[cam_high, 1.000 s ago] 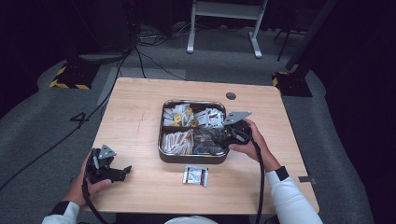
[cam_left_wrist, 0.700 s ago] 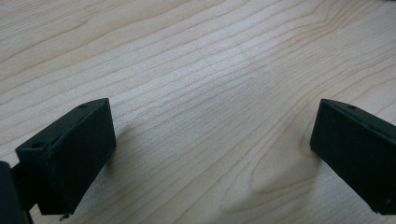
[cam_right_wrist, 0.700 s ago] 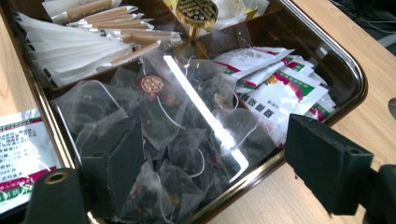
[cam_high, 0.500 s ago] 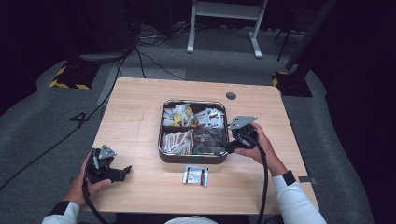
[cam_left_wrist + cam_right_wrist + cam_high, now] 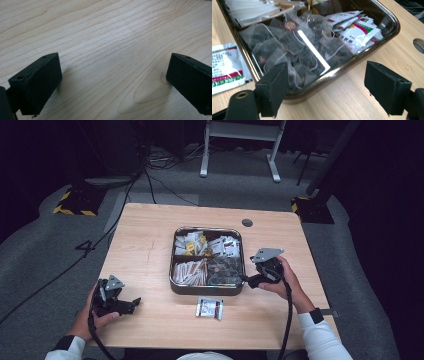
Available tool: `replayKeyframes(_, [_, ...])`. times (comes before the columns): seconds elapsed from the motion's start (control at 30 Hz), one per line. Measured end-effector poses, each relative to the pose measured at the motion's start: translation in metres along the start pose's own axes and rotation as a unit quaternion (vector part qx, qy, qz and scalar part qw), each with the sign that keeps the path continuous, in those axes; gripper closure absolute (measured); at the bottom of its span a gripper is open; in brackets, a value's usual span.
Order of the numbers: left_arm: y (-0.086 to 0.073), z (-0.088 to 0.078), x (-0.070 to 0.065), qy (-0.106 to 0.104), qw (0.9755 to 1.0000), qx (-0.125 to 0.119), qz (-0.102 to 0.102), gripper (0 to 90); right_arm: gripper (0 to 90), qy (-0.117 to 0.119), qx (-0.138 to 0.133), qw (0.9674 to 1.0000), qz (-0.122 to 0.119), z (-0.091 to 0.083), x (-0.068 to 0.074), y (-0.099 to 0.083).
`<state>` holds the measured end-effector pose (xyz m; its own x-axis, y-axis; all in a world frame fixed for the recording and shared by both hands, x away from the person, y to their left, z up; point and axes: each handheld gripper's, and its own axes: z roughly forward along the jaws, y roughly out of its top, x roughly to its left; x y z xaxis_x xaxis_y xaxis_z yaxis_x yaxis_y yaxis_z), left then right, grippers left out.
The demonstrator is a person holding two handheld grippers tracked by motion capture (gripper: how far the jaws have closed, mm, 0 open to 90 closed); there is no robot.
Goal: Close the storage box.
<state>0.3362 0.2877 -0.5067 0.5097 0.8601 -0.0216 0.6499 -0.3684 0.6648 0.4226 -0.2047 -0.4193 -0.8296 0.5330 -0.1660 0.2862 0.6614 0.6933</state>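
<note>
A dark metal tray (image 5: 207, 290) with several compartments sits mid-table, holding tea bags (image 5: 297, 50), white sachets (image 5: 359, 27) and brown sticks (image 5: 190, 270). One white sachet (image 5: 209, 308) lies flat on the wood just in front of the tray, also seen as the sachet (image 5: 225, 66) at left in the right gripper view. My right gripper (image 5: 252, 281) rests beside the tray's right front corner (image 5: 312, 90), jaws open and empty. My left gripper (image 5: 131, 303) lies at the table's front left, open over bare wood (image 5: 112, 62).
A round cable hole (image 5: 247, 222) sits in the tabletop behind the tray. Beyond the table's far edge are a white stand (image 5: 240, 145), cables on the floor (image 5: 150, 175) and yellow-black marked bases (image 5: 75, 205).
My right gripper has pulled back out of the tray to the table at its right front corner. The left gripper has stayed put.
</note>
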Motion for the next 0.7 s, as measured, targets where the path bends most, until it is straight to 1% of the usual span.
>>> replayKeyframes(0.1, [0.0, 0.0, 0.0, 0.0, 1.0, 0.0, 0.0, 0.4, 20.2, -0.002, 0.003, 1.0, 0.002, -0.002, -0.001, -0.005])
replayKeyframes(0.47, [0.0, 0.0, 0.0, 0.0, 1.0, 0.0, 0.0, 0.4, 20.2, -0.006, 0.001, 0.9999, 0.014, -0.011, -0.004, -0.023])
replayKeyframes(0.57, [0.0, 0.0, 0.0, 0.0, 1.0, 0.0, 0.0, 0.4, 20.0, -0.004, 0.005, 0.9997, 0.022, -0.013, -0.007, -0.029])
replayKeyframes(0.63, [0.0, 0.0, 0.0, 0.0, 1.0, 0.0, 0.0, 0.4, 20.3, -0.009, 0.004, 0.9997, 0.023, -0.014, -0.007, -0.033])
replayKeyframes(0.7, [0.0, 0.0, 0.0, 0.0, 1.0, 0.0, 0.0, 0.4, 20.2, -0.009, 0.006, 0.9996, 0.025, -0.015, -0.008, -0.037])
